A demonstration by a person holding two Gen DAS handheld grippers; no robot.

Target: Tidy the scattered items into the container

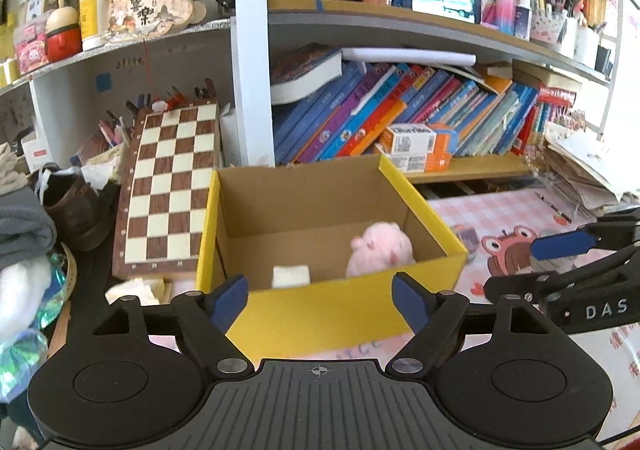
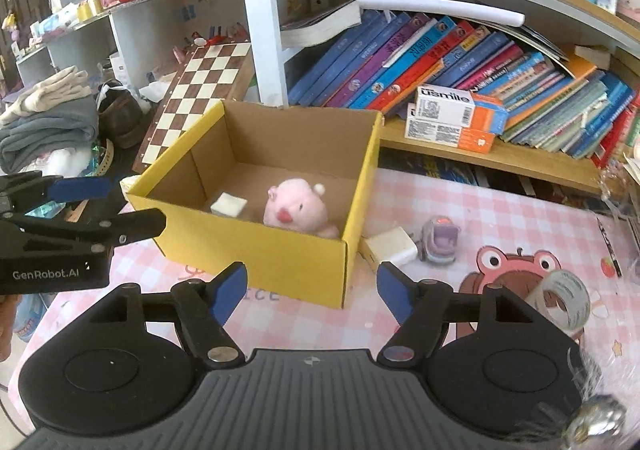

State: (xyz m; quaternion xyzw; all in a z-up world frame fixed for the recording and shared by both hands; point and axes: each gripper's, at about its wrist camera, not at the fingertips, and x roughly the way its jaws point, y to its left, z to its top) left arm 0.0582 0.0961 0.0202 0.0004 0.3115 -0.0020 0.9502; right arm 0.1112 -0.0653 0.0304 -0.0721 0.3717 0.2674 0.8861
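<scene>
Both the left gripper [image 1: 318, 300] and right gripper [image 2: 312, 292] have fingers apart, empty; the pink plush [image 2: 298, 209] and white block [image 2: 229, 204] lie inside the yellow box [image 2: 256, 242] on the counter [image 2: 460, 314], near its back edge

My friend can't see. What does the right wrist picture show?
A yellow box sits on a pink checked table and holds a pink plush and a small white block. A white adapter, a small toy and a tape roll lie outside it. The right gripper is open and empty.
</scene>
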